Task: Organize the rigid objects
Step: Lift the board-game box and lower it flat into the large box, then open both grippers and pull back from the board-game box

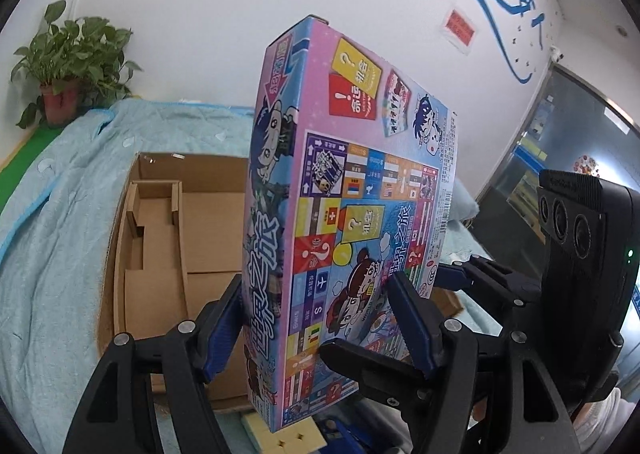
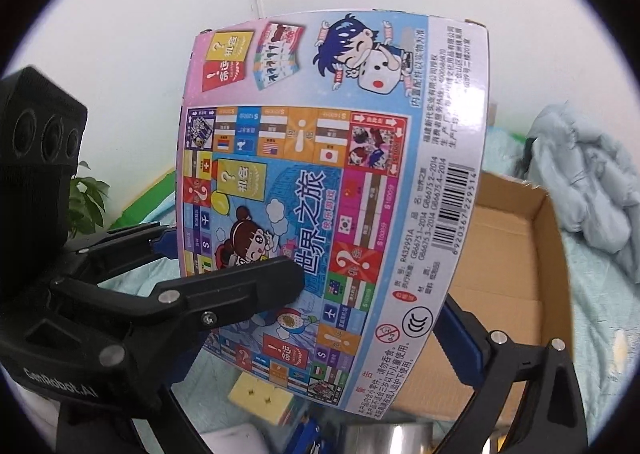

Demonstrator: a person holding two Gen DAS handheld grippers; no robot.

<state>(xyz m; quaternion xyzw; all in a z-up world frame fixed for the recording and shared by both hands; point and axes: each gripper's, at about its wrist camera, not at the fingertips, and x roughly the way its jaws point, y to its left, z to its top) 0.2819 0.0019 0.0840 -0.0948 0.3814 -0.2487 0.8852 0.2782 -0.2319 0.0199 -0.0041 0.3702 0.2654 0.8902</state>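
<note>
Behind a blue quilt (image 1: 60, 221), the cardboard box (image 1: 200, 213) sits empty — left gripper (image 1: 316, 318) and right gripper (image 2: 372, 306) both clamp the board-game box (image 1: 352, 193) upright above it, unpacked — yellow cube (image 2: 260, 398) waits below.

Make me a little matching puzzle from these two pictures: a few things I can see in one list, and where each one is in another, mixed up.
Things:
1. game box
2. potted plant
3. cardboard box
4. yellow cube

Places:
A. lying open on the light blue blanket
B. in the far corner, by the white wall
C. low down, beneath the lifted game box
D. up in the air, clamped by the left gripper

Pairs: 1-D, 2-B, 3-A, 4-C
</note>
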